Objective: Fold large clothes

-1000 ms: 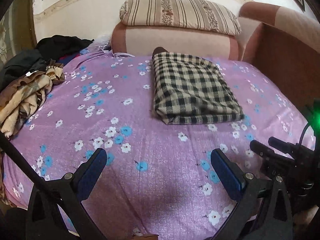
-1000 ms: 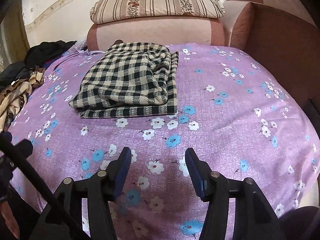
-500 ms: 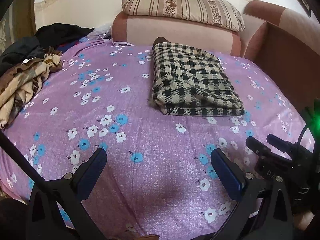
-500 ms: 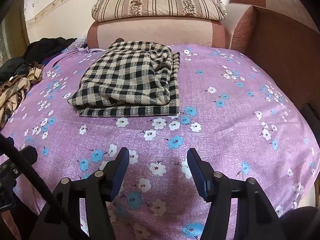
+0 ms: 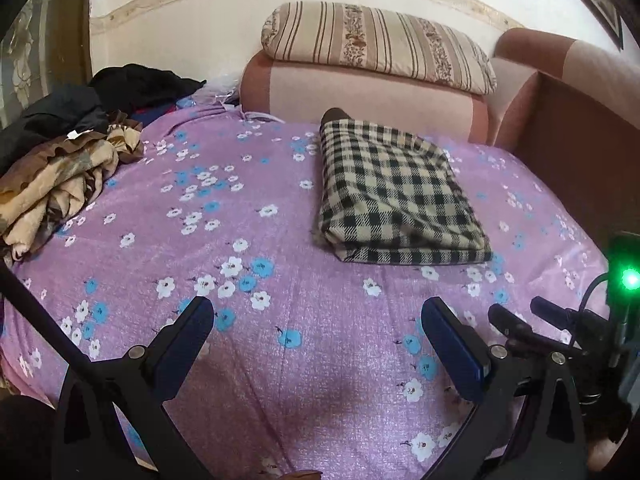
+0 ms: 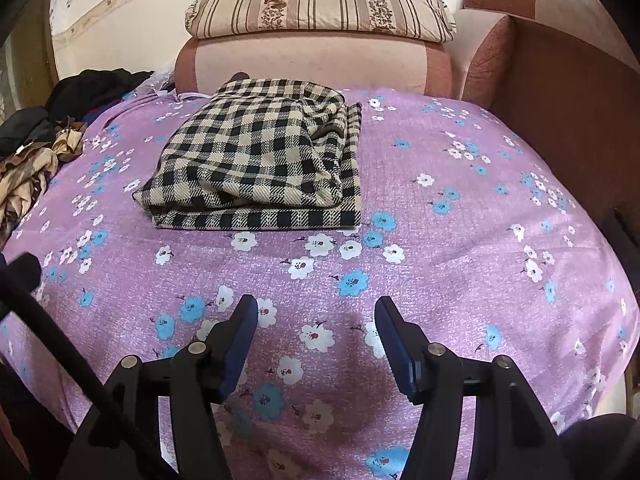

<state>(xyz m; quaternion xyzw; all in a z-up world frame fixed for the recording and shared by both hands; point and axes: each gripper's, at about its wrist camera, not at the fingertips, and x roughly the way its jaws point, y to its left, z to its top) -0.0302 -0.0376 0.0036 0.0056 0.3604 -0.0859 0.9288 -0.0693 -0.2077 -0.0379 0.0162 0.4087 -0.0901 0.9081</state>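
Purple flowered bedding (image 6: pixel 460 240) stretched ahead of both tools, left tool (image 5: pixel 318 326) and right tool (image 6: pixel 316 322) each released and holding nothing. Folded checked garment (image 6: pixel 256 160) lay well ahead, up-left of the right tool and up-right of the left, seemingly finished; the unfolded clothes pile (image 5: pixel 60 184) sat far left, nearer the left tool.

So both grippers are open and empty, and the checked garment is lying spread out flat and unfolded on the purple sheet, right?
Not quite. The checked garment is already folded into a stacked rectangle, not spread out; the right wrist view shows its layered edges. The rest holds: it lies on the purple sheet, and the left gripper and right gripper are open and empty.
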